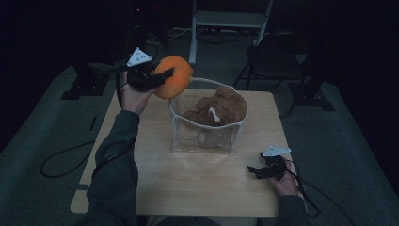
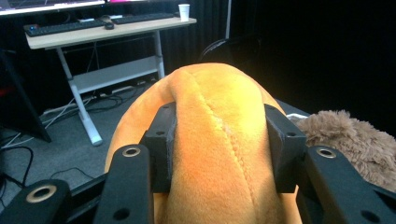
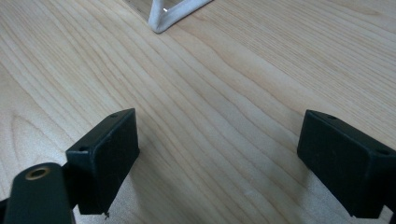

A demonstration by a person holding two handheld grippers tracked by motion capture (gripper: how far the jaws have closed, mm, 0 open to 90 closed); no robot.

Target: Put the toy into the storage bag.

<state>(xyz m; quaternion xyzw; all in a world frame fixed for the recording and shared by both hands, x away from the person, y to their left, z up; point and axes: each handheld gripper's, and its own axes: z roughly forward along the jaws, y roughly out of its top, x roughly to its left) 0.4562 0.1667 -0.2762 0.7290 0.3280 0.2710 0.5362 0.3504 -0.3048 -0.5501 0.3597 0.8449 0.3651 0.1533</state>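
Note:
My left gripper [image 1: 162, 77] is shut on an orange plush toy [image 1: 175, 76], held in the air by the far left rim of a clear bag [image 1: 178, 125] with white edging. In the left gripper view both black pads dent the orange plush toy [image 2: 219, 149] from either side. A brown teddy bear [image 1: 219, 109] lies inside the bag, and the teddy bear's fur [image 2: 350, 140] lies at the right beyond the plush. My right gripper [image 1: 254, 171] rests low on the wooden table [image 1: 197, 183] near the front right corner, its jaws wide apart over bare wood [image 3: 219, 140].
A corner of the bag's white edging [image 3: 170, 16] lies ahead of the right gripper. Beyond the table stand a white-framed desk [image 2: 93, 35] with keyboards and a cup, a dark chair [image 1: 273, 61], and cables on the grey floor.

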